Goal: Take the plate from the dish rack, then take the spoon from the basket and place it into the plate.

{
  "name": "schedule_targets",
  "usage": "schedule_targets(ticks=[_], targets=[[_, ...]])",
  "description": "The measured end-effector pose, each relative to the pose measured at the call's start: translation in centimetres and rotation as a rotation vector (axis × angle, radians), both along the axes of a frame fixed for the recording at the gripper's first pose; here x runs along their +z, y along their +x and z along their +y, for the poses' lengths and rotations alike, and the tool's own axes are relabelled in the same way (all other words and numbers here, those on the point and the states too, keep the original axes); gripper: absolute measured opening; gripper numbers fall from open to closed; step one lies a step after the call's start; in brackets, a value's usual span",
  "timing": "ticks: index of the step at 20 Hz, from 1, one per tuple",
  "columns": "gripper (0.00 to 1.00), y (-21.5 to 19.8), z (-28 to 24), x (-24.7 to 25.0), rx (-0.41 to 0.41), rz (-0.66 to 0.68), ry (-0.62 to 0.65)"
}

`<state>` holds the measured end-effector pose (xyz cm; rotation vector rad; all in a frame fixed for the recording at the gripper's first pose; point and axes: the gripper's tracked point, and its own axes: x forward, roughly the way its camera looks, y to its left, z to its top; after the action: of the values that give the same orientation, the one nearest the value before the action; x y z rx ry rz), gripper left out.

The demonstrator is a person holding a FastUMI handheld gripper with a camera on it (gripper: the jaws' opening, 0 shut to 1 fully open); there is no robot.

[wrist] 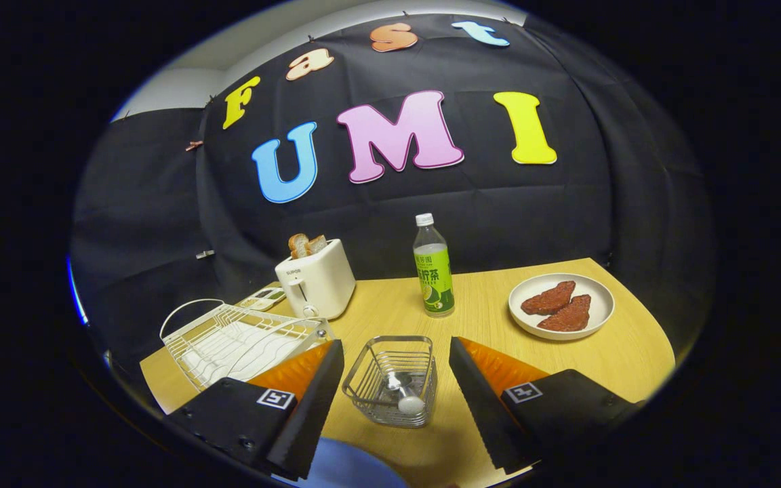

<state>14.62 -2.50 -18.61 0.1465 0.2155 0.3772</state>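
A wire basket point(370, 396) stands on the wooden table between my two fingers. Inside it lies the spoon point(405, 398), its pale rounded end pointing toward me. My gripper point(396, 344) is open, a finger on either side of the basket and touching nothing. The white wire dish rack point(228, 339) sits beyond the left finger, with no plate standing in it. A blue rounded surface point(346, 469), which looks like a plate's edge, shows low between the fingers on the near side of the basket.
A white toaster point(316, 281) with bread slices stands behind the rack, a small remote-like device point(262, 297) beside it. A green-labelled bottle point(433, 268) stands beyond the basket. Further right is a white plate point(597, 318) with two brown meat pieces.
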Motion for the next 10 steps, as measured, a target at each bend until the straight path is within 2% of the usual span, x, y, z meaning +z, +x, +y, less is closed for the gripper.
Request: schedule_targets(ticks=[1,3,4,5,7,10], targets=[[0.95,0.4,0.1,-0.7,-0.002,0.002,-0.014],[0.86,0.8,-0.1,-1.3,-0.009,0.004,-0.039],[0.71,1.0,0.0,-1.5,-0.01,-0.002,-0.047],[0.63,1.0,0.1,-1.4,-0.006,-0.011,-0.048],[0.64,1.3,0.2,-1.5,-0.009,-0.031,-0.07],[0.48,1.4,0.5,-2.2,-0.001,-0.022,-0.096]])
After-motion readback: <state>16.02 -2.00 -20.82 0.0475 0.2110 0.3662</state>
